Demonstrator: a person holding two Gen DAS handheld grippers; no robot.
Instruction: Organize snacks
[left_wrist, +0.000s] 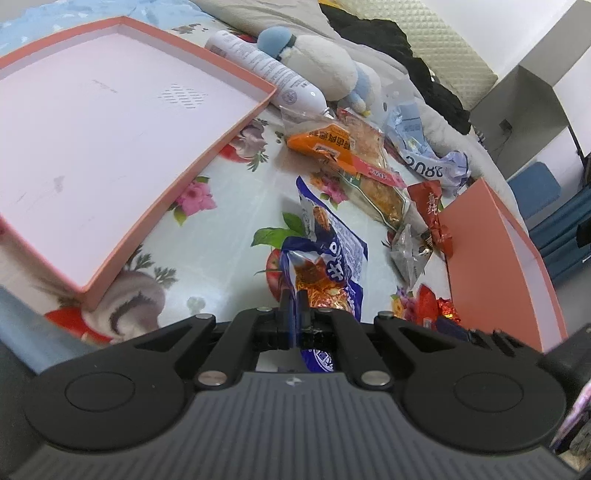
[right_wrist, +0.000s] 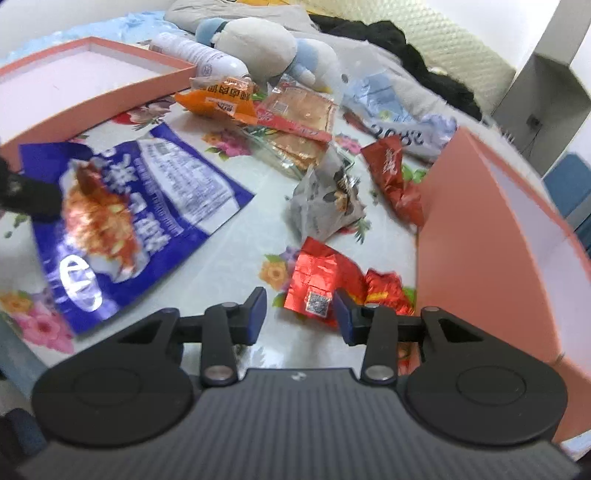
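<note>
1. The left tongs (left_wrist: 293, 299) pinch the blue noodle packet (left_wrist: 325, 254), lifted ahead of them; the pink tray (left_wrist: 177, 173) lies far left.
2. The right tongs (right_wrist: 300, 312) stand part open, holding nothing; a red foil wrapper (right_wrist: 325, 277) lies just ahead, between the fingers; the pink box (right_wrist: 480, 236) stands to their right.

Left tongs (left_wrist: 293, 301) are clamped tight, tilted downward; right tongs (right_wrist: 299, 310) stand parted, empty.

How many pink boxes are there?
2. One shallow pink box lies at the left; a taller pink box stands at the right, behind the snacks. Others may be out of view.
</note>
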